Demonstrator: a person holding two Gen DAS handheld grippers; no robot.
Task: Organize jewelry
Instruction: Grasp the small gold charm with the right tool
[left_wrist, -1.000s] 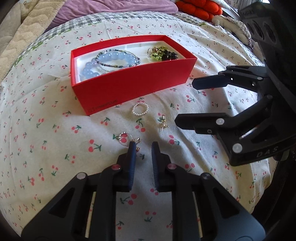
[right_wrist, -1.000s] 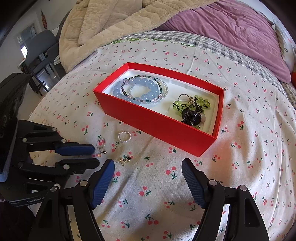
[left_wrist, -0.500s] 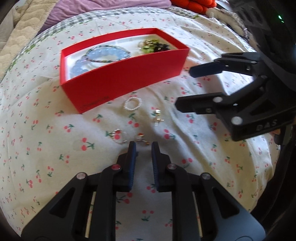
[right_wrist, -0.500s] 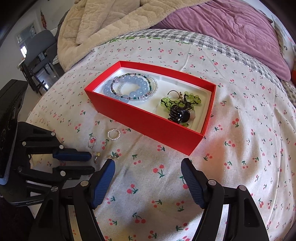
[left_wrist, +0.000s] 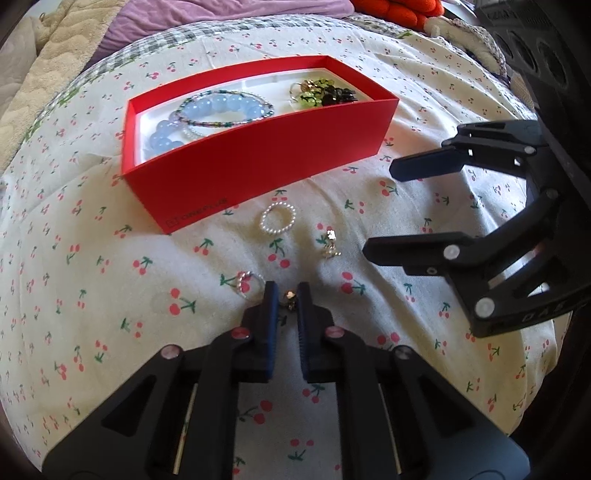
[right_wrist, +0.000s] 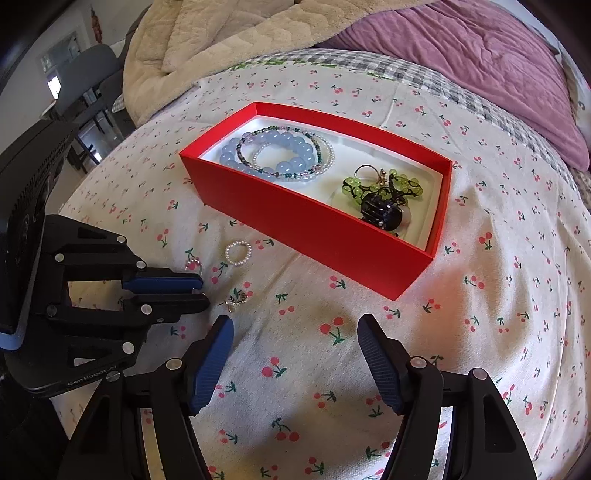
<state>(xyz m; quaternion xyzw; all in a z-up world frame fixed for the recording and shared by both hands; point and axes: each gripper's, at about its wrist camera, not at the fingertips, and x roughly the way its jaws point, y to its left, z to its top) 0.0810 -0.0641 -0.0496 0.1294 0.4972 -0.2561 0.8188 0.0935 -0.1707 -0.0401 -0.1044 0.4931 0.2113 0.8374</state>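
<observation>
A red box (left_wrist: 258, 162) (right_wrist: 314, 218) on the cherry-print bedsheet holds blue bead bracelets (left_wrist: 207, 114) (right_wrist: 273, 155) and green and black pieces (left_wrist: 325, 92) (right_wrist: 380, 199). In front of it lie a pearl ring (left_wrist: 277, 218) (right_wrist: 238, 252), a silver ring (left_wrist: 246, 282) (right_wrist: 192, 263) and a gold earring (left_wrist: 330, 243) (right_wrist: 236, 299). My left gripper (left_wrist: 286, 295) (right_wrist: 201, 291) is low on the sheet, its jaws narrowly apart around a small gold earring (left_wrist: 289, 296). My right gripper (right_wrist: 295, 332) (left_wrist: 380, 206) is open and empty, right of the loose pieces.
A beige blanket (right_wrist: 221, 37) and a purple quilt (right_wrist: 461, 48) lie at the back of the bed. An orange cushion (left_wrist: 399, 7) sits far right. A chair (right_wrist: 92, 74) stands beyond the bed's left edge.
My left gripper has moved forward so the small gold earring now sits between its fingertips. The right gripper has shifted slightly and stays open.
</observation>
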